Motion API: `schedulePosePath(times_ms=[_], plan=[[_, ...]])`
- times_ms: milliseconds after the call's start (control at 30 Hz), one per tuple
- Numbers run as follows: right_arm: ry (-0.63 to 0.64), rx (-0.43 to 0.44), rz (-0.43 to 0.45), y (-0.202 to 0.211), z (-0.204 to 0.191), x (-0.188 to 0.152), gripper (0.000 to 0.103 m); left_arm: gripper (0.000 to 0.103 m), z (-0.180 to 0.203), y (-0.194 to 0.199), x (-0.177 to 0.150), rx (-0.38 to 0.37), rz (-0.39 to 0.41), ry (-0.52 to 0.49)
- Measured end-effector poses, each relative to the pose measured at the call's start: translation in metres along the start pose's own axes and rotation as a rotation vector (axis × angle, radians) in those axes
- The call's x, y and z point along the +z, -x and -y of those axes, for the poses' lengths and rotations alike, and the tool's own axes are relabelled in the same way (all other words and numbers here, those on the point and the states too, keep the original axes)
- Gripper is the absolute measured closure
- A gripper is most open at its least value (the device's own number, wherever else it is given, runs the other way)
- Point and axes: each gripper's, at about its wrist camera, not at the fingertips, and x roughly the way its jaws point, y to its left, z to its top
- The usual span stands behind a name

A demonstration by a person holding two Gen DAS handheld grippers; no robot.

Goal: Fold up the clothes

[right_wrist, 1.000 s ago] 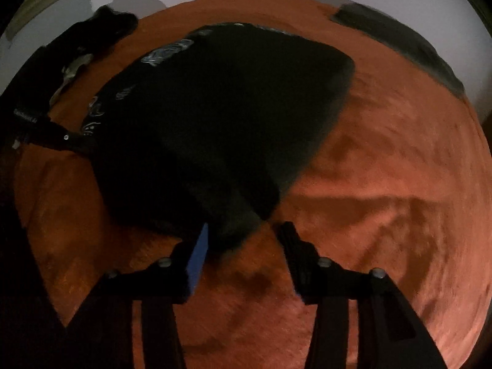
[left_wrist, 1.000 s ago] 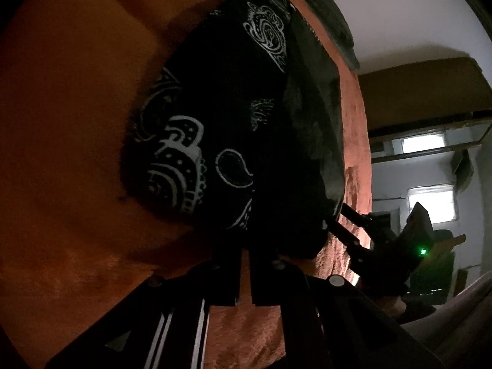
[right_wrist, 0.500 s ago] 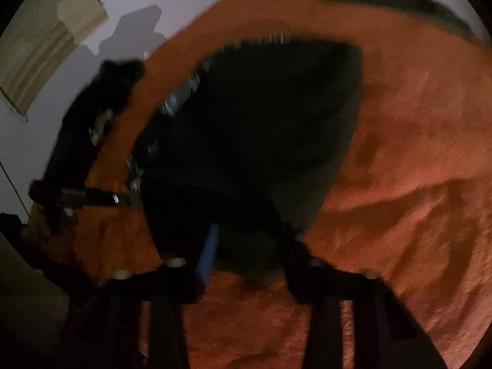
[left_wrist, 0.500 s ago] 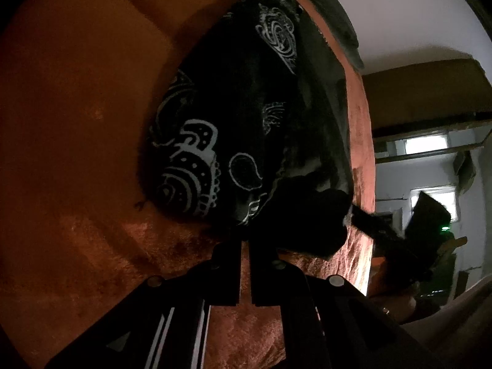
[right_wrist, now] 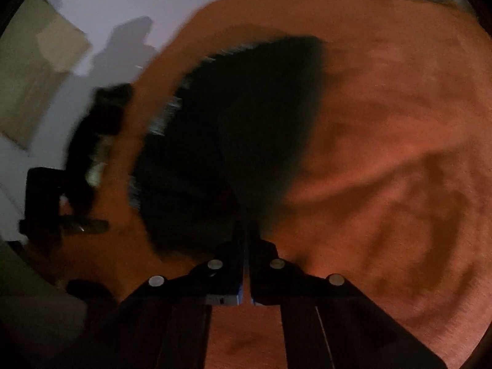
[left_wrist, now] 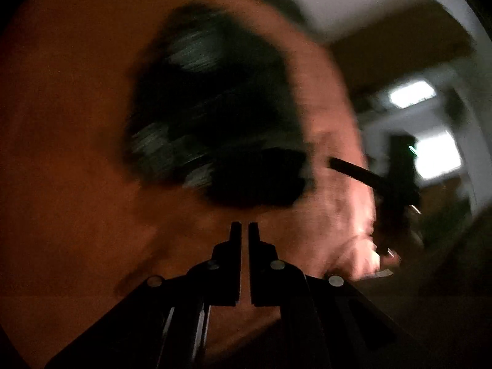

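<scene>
Black garment just beyond the left gripper, apart.

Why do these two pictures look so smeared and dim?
Left wrist view: motion blur streaks the white print on the black cloth, while the left gripper itself is sharp; bright windows glare on the right. Right wrist view: the cloth and orange blanket are blurred, dimly lit, fisheye-curved.

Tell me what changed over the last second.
The left tongs backed off the black patterned cloth and are now shut on nothing. The right tongs, open around the cloth's near corner before, have closed; blur hides whether they pinch it. The cloth stays on the orange blanket.
</scene>
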Motion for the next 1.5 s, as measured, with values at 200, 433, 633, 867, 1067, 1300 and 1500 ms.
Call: schedulePosePath(times_ms=[200, 433, 633, 867, 1067, 1300, 1500], plan=[[0.06, 0.0, -0.041, -0.017, -0.018, -0.001, 0.101, 0.098, 0.048, -0.069, 0.053, 0.095, 0.025, -0.182], [0.051, -0.08, -0.056, -0.011, -0.004, -0.008, 0.103, 0.099, -0.006, -0.068, 0.038, 0.303, -0.037, -0.1], [0.043, -0.149, -0.068, -0.007, 0.008, -0.014, 0.101, 0.099, -0.011, -0.034, 0.03, 0.271, 0.005, -0.046], [0.047, -0.06, -0.059, -0.026, -0.012, 0.018, 0.101, 0.099, 0.047, -0.054, 0.055, 0.181, 0.03, -0.182], [-0.071, -0.037, -0.02, -0.022, 0.024, 0.049, 0.078, 0.069, 0.036, -0.059, 0.108, 0.078, -0.016, -0.175], [-0.007, -0.03, -0.078, -0.073, 0.013, 0.062, 0.091, 0.07, 0.021, -0.119, 0.13, 0.178, -0.071, -0.154], [-0.146, -0.142, -0.052, -0.031, 0.089, 0.045, 0.103, 0.093, -0.028, -0.068, 0.127, 0.326, -0.028, -0.102]])
